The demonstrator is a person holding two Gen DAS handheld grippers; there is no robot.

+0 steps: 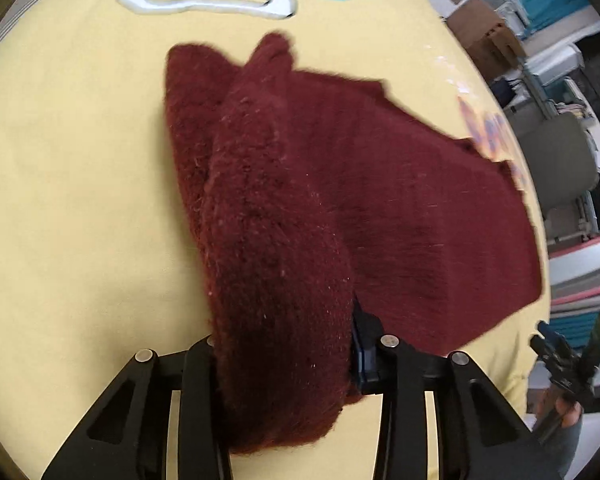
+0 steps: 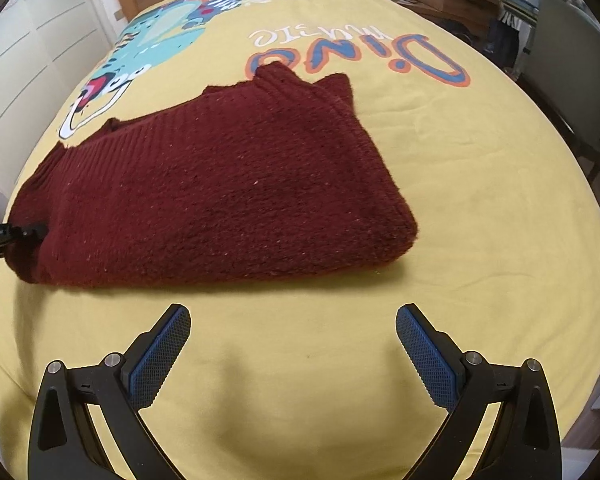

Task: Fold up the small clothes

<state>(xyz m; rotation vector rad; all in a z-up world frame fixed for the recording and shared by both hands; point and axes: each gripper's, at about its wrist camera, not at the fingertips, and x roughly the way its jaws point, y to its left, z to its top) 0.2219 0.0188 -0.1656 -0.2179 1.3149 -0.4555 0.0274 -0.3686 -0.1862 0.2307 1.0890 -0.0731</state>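
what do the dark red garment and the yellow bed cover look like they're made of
Dark red garment: a thick fuzzy knit, probably wool or acrylic; ribbed rows and a fluffy nap show. Yellow bed cover: a smooth, matte woven or jersey fabric, likely cotton, with a printed cartoon and soft creases.

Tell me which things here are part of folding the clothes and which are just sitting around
Part of the job:
- dark red sweater
- left gripper, clamped on a fold of it
- right gripper, open, holding nothing

Just around:
- yellow dinosaur bedspread
- grey chair
- cardboard boxes
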